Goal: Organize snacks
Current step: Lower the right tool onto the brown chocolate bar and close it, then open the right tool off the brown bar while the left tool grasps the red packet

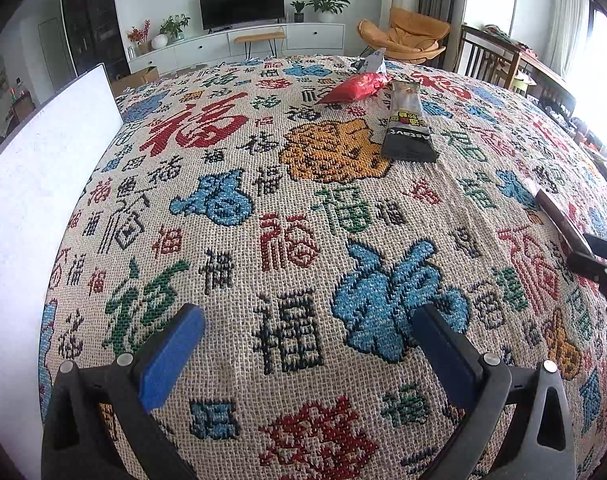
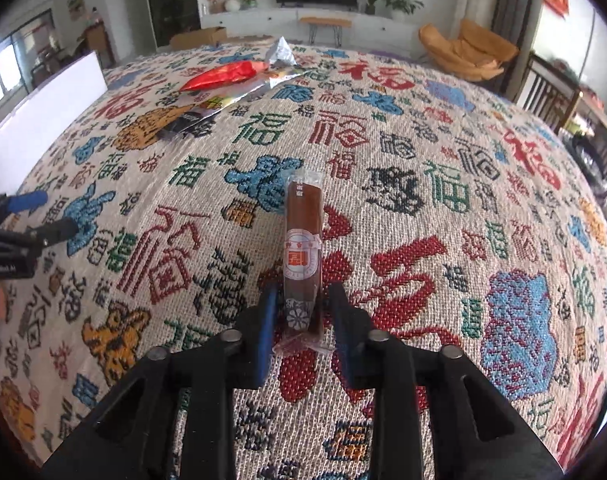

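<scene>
Right gripper (image 2: 303, 304) sits low in the frame's centre, jaws narrowed around a brown snack bar (image 2: 303, 236); the left pad seems to touch it, a sliver of gap shows on the right, so a firm grip can't be confirmed. Left gripper (image 1: 307, 332) stands wide over the patterned cloth (image 1: 263, 200), nothing between its pads. 3 snacks lie together, upper centre: red packet (image 1: 355, 87), dark packet (image 1: 407, 124), silver wrapper (image 1: 371, 60).

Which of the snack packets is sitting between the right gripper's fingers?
The brown bar in clear wrap, sitting between the fingers of the right gripper. The red packet, the black-ended packet and the silver one lie grouped at the far side.
</scene>
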Demonstrator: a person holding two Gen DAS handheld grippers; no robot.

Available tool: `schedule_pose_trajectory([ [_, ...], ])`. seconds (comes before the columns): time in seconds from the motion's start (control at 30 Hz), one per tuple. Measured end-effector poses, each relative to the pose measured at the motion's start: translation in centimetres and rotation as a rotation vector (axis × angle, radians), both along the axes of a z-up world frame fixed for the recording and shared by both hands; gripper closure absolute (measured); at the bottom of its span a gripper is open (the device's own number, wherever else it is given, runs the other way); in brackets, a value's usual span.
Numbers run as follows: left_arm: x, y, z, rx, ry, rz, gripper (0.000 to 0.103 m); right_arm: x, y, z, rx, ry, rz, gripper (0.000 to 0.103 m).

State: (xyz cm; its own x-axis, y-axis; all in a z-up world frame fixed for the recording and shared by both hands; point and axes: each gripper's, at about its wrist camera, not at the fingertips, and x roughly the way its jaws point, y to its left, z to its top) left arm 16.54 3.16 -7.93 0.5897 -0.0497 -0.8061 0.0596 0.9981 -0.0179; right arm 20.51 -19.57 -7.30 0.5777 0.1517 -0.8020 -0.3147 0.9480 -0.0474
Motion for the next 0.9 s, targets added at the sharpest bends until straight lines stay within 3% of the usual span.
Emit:
schedule_pose_trajectory([
  [0.07, 0.0, 0.0, 0.0, 0.0, 0.0, 0.0, 0.0, -0.7, -0.3, -0.4, 0.005, -0.054, -0.03, 0.045],
  [0.23, 0.0, 0.0, 0.0, 0.001, 0.001, 0.0, 0.0, 0.2, -1.8, -0.5, 0.071, -0.024, -0.069, 0.034],
  [0.33, 0.4, -0.1, 0.0, -0.002, 0.007, 0.036, 0.0, 0.3, -1.3, -0.5, 0.044, -0.029, -0.064, 0.03],
  [0.4, 1.1, -0.3, 0.2, 0.007, 0.067, 0.05, 0.0, 0.4, -1.5, -0.6, 0.05, -0.025, -0.071, 0.029],
  [0.47, 2.9, 0.1, 0.7, -0.012, 0.119, 0.055, 0.001, 0.3, -1.7, -0.6, 0.067, -0.02, -0.069, 0.027],
  [0.67, 11.9, -0.6, 6.4, -0.033, -0.012, -0.091, 0.001, 0.3, -1.6, -0.6, 0.064, -0.02, -0.067, 0.027],
  [0.8, 18.6, -3.3, 6.3, 0.07, 0.02, -0.169, 0.001, 0.4, -1.6, -0.6, 0.064, -0.02, -0.067, 0.027],
  [0.9, 22.0, -5.0, 4.7, 0.132, 0.044, -0.185, 0.013, 0.4, -1.6, -0.6, 0.064, -0.02, -0.067, 0.027],
])
